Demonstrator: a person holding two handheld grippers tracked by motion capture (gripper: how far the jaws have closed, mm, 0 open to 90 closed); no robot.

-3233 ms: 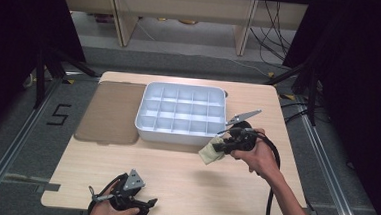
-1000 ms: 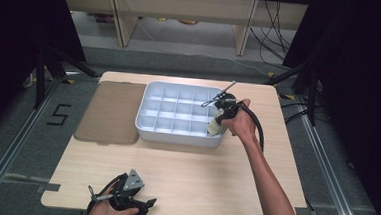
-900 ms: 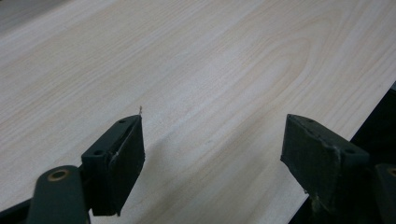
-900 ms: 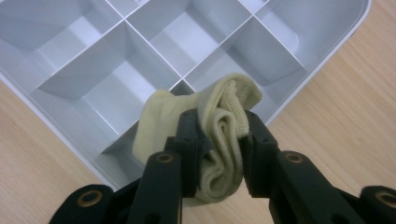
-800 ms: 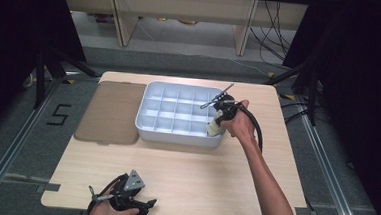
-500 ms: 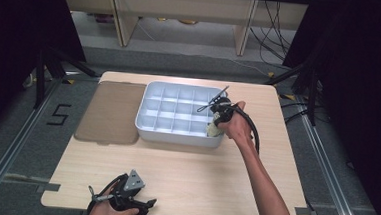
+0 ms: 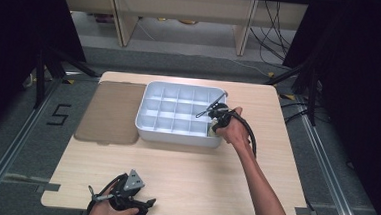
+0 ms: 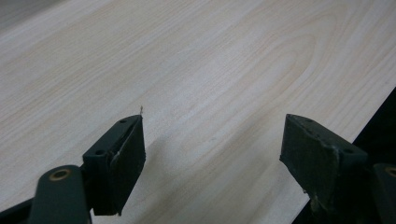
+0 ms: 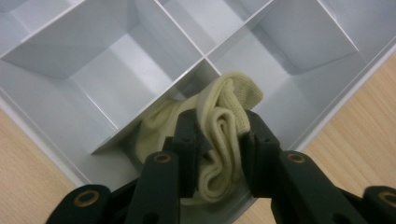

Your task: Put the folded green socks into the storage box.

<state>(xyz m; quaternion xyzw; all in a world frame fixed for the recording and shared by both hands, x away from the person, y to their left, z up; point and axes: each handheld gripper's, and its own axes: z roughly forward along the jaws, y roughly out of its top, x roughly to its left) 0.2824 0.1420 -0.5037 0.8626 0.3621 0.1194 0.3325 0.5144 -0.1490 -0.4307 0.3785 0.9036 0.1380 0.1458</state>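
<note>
A white tray (image 7: 145,116) split into several square compartments sits mid-table. My right gripper (image 7: 213,126) hangs over its near right corner, shut on a folded pale yellow sock (image 9: 223,126). The sock's lower part reaches down into the corner compartment (image 9: 140,154) of the tray (image 9: 46,126), and the right gripper (image 9: 218,135) pinches its folded edge between the two jaws. My left gripper (image 7: 123,193) rests at the table's near left edge. In the left gripper view this gripper (image 8: 212,154) is open, with bare wood between the jaws.
A flat brown lid (image 7: 110,112) lies on the table just left of the tray. The light wood table (image 7: 189,177) has a dark drop along its near edge (image 8: 378,112). Cables trail on the floor behind the table.
The right gripper carried the sock from the table in front of the tray up over the near right corner compartment and lowered it in. The left gripper has stayed put.
</note>
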